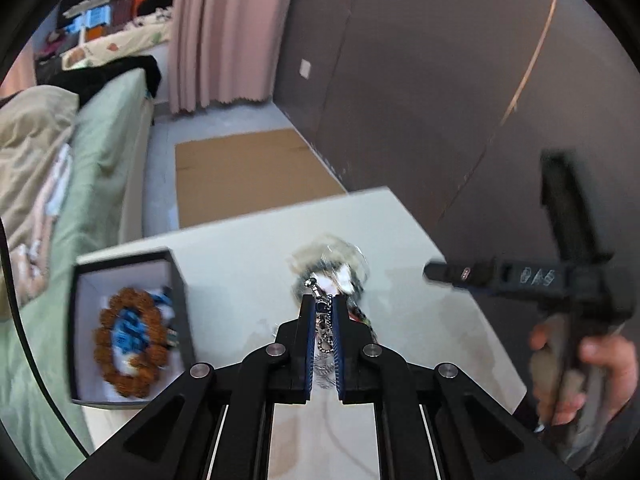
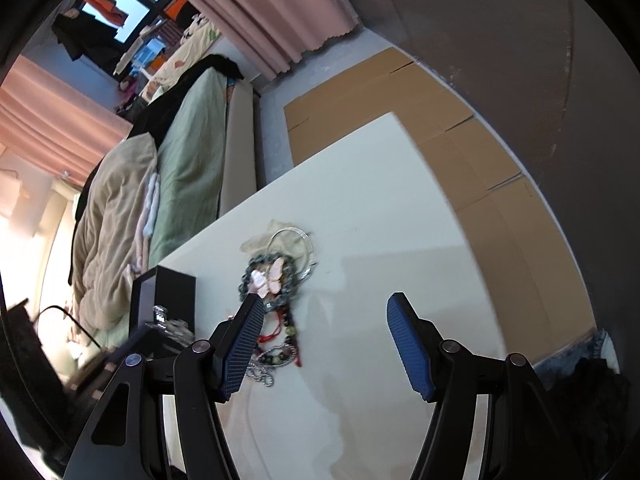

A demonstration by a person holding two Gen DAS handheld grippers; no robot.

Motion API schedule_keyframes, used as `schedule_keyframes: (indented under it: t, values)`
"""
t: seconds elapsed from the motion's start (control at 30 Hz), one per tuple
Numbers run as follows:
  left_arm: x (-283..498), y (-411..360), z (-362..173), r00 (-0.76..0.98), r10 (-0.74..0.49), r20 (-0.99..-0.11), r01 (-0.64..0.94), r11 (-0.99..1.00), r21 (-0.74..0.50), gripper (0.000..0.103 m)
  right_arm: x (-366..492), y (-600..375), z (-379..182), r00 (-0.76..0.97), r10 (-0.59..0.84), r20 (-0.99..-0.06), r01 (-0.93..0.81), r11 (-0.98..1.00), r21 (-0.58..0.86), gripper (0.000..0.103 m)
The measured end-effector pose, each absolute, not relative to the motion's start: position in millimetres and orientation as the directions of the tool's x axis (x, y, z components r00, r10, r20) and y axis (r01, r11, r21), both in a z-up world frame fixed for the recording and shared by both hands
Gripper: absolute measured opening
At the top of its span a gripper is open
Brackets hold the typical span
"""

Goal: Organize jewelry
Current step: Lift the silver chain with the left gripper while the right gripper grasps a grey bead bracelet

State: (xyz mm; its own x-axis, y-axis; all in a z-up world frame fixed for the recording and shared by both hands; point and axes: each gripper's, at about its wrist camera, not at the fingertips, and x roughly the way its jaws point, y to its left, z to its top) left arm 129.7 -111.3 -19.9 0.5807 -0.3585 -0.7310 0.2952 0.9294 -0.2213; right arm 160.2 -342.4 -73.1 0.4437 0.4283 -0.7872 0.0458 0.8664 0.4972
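Two tools, left tool (image 1: pixel 324 304) clamped on silver chain (image 1: pixel 326 336), right tool (image 2: pixel 326 344) spread wide above table (image 2: pixel 380 208)

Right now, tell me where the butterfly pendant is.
In the right wrist view the butterfly pendant lies on the white table, atop the jewelry pile, just beyond the open right gripper's left fingertip.
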Motion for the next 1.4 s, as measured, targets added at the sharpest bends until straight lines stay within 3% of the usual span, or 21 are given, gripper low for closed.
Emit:
schedule_keyframes:
  t: [0.2, 0.33, 0.4, 0.57, 0.63, 0.7, 0.93, 1.4]
  values:
    - [127, -82, 3, 0.639, -0.355, -0.683, 0.252, 0.935, -0.25, 0.008, 169, -316, -83, 0.411, 0.457, -0.789, 0.013, 0.862, 0.507, 0.062]
    - [125, -67, 12, 0.662, -0.352, -0.662, 0.231, 0.936, -0.267, 0.008, 178, -303, -94, 0.381, 0.46, -0.802, 0.022, 0.863, 0.505, 0.042]
    - [124, -63, 15, 0.672, -0.351, -0.652, 0.225, 0.936, -0.272, 0.008, 183, -298, -102, 0.362, 0.471, -0.804, 0.038, 0.855, 0.518, 0.038]
    - [119, -50, 27, 0.7, -0.353, -0.621, 0.212, 0.933, -0.29, 0.008, 192, -287, -114, 0.344, 0.468, -0.814, 0.058, 0.855, 0.516, 0.037]
    - [115, -46, 33, 0.712, -0.352, -0.607, 0.211, 0.933, -0.293, 0.008, 193, -283, -113, 0.354, 0.442, -0.825, 0.058, 0.869, 0.491, 0.027]
    - [114, -45, 38, 0.722, -0.35, -0.597, 0.21, 0.933, -0.292, 0.008, 194, -281, -115, 0.346, 0.431, -0.834, 0.059, 0.877, 0.477, 0.011]
    - [111, -38, 62, 0.749, -0.336, -0.571, 0.209, 0.938, -0.277, 0.008, 189, -298, -99, 0.408, 0.489, -0.771, 0.084, 0.821, 0.565, 0.01]
    - [98, -25, 154, 0.843, -0.258, -0.472, 0.207, 0.965, -0.159, 0.008, 170, -277, -39, 0.522, 0.643, -0.561, -0.104, 0.701, 0.706, 0.01]
